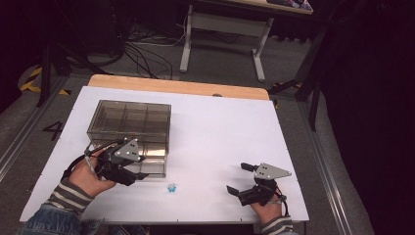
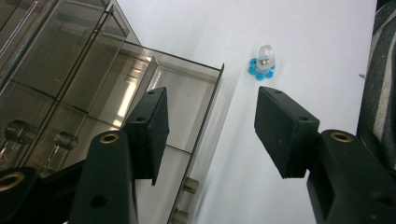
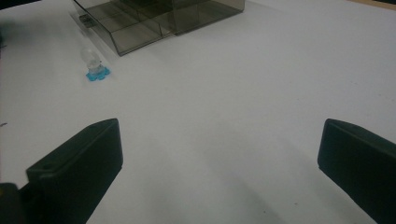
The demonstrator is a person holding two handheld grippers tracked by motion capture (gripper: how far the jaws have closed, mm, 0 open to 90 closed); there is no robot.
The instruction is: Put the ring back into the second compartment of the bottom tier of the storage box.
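Two grippers sit low over the broad white tabletop (image 1: 225, 142), and I judge the step in hand to be picking up the little piece and getting it into the box. Largest first: the smoky, clear-plastic compartment box (image 1: 129, 129) stands on the left half of the table, its lid hinged open toward me, and every cell I can see into looks empty, though the tinted walls hide some corners. My left gripper (image 1: 128, 169) hovers at the box's near right corner; in the left gripper view its jaws stand partly apart with nothing between them, one over an open compartment (image 2: 182, 112), the other over bare table. My right gripper (image 1: 242, 178) rests well apart on the right, its black jaws spread wide and released, gripping nothing. Smallest of all, the tiny clear dome on a blue flower-shaped base (image 1: 171, 187) stands upright on the table just in front of the box, between the two grippers and nearer the left one. To do this well I would bring the left jaws down squarely on either side of the blue base (image 2: 261, 70), close gently because it looks light and apt to skitter, then lift clear of the box wall before lowering it into the nearest cell.
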